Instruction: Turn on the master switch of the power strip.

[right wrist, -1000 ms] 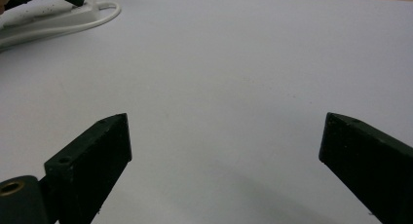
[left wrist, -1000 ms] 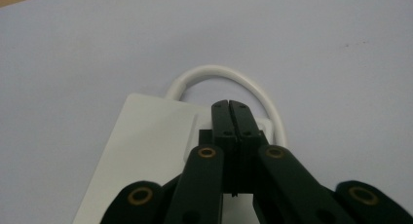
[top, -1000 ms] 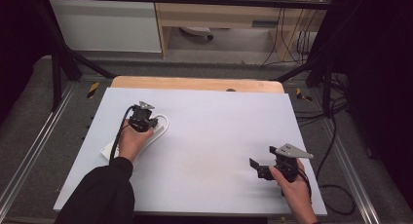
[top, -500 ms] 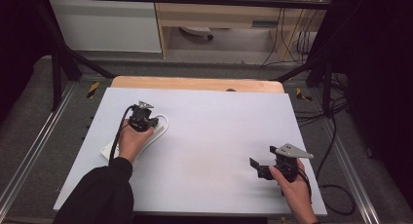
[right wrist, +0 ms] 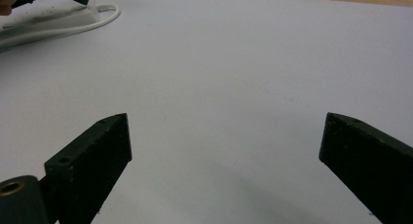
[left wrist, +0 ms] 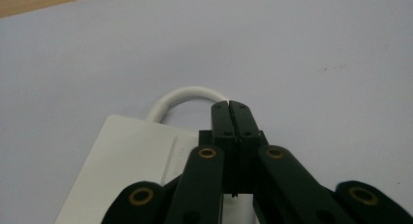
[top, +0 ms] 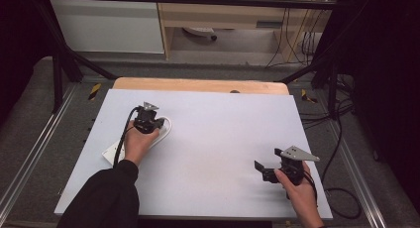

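From above, we see the left gripper (top: 147,120) over a flat white power strip (top: 112,152) with a looping white cord (top: 167,129), lying on the left part of the pale table (top: 223,139). The right gripper (top: 270,168) hovers well apart, near the right front edge.

In the left gripper view, we find the jaws pressed together, empty, over the strip's (left wrist: 131,160) smooth white rectangular body, the cord (left wrist: 190,95) arching beyond.

In the right gripper view, our jaws gape wide; the strip (right wrist: 44,22) lies far off at top left.
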